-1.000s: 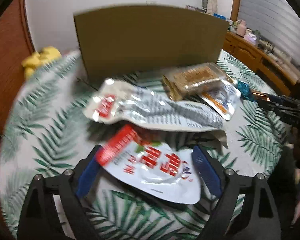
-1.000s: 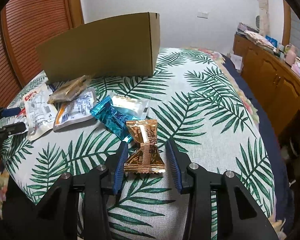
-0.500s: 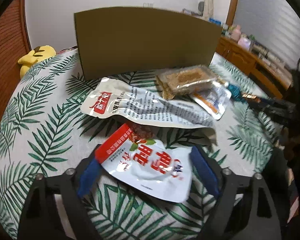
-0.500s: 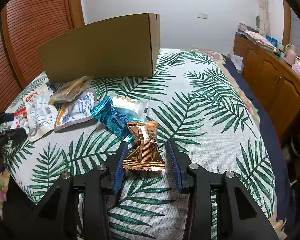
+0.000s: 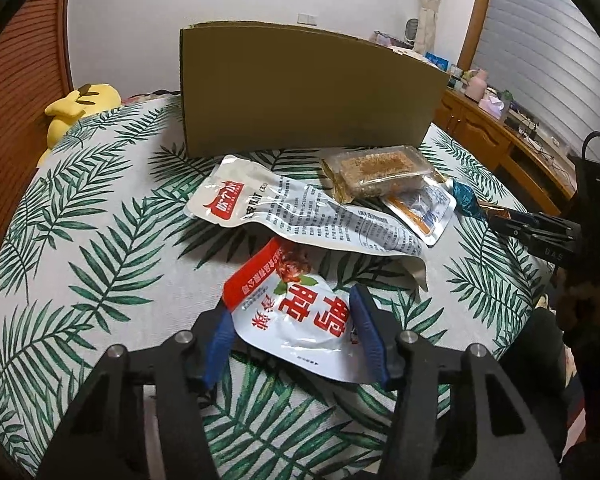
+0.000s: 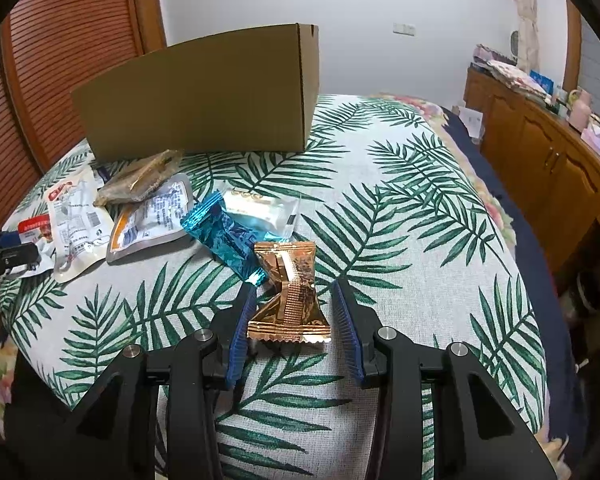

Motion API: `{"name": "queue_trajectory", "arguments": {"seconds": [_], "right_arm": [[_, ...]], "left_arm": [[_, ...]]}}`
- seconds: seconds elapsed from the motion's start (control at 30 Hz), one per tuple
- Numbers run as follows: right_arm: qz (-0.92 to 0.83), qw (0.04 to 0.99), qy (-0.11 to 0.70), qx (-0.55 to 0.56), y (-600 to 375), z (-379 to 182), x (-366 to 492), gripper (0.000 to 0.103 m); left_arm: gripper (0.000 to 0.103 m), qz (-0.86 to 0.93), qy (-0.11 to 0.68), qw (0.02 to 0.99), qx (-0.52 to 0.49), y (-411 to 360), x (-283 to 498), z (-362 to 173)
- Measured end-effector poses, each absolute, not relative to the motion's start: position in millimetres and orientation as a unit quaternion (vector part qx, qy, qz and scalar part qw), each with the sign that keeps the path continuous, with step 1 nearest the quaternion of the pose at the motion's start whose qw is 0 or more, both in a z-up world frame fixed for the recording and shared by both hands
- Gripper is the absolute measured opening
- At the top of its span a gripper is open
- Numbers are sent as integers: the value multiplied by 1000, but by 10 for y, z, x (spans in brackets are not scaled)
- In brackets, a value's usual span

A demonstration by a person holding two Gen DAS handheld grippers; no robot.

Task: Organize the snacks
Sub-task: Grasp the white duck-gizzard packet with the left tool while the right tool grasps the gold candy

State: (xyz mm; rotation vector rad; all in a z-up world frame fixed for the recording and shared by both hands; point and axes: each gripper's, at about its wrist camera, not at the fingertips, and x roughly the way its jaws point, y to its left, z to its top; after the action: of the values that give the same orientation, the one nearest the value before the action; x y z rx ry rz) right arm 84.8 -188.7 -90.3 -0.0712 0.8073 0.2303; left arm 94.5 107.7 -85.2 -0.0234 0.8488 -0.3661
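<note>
A: We have the left gripper (image 5: 290, 332) low over the leaf-print cloth (image 5: 100, 240), and its jaws have just been closing. The red-and-white pouch (image 5: 296, 312) lies between the blue pads (image 5: 366, 332). The pads meet the pouch's edges, but we cannot tell if they press yet.

B: On our side, the right gripper (image 6: 296, 320) has just narrowed too. The gold wrapper (image 6: 290, 296) sits between its pads. The left pad looks to touch the wrapper's near corner; the right pad stands just off it. So we call it not yet gripped.

A: Just beyond our pouch lies the big white pouch (image 5: 300, 216), partly over its far end. Farther right sits the clear tray pack (image 5: 380, 172), resting on an orange-edged sachet (image 5: 424, 212).

B: From the right wrist we see the blue wrapper (image 6: 224, 236) touching the gold one's far left corner, and a pale packet (image 6: 260, 208) behind it.

A: The cardboard box (image 5: 300, 92) stands upright at the far side, behind all the snacks. A yellow plush (image 5: 76, 104) lies at the far left edge.

B: A wooden cabinet (image 6: 540, 152) runs along the right.
</note>
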Motion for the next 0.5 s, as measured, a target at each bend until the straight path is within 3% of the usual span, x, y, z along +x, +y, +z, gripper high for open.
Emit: {"name": "queue_trajectory", "arguments": {"seconds": [0.03,0.07,0.2,0.37,0.43,0.47,0.5], "right_arm": [[114,912,392,-36,-1886,-900,846,31],[116,911,393,-38,-1888,-896,845,21],[120,911,394,-34,-1893,-887,828,15],[126,913,386,-32,-1858,-867,762,15],[128,914,383,-31,-1847,-843,741,15],[129,915,382,-30,-1843,-827,729,15],[129,915,380,-28,-1844,-814,722,15]], "left_arm": [[55,-176,410,895,-11,1080,945,-851],[55,-175,410,895,-11,1079,942,-853],[56,-175,411,895,-10,1075,938,-857],[51,-172,402,899,-3,1055,887,-828],[35,-179,389,903,-16,1089,854,-777],[32,-183,387,903,-22,1105,847,-754],[21,-183,388,903,-24,1116,859,-747]]}}
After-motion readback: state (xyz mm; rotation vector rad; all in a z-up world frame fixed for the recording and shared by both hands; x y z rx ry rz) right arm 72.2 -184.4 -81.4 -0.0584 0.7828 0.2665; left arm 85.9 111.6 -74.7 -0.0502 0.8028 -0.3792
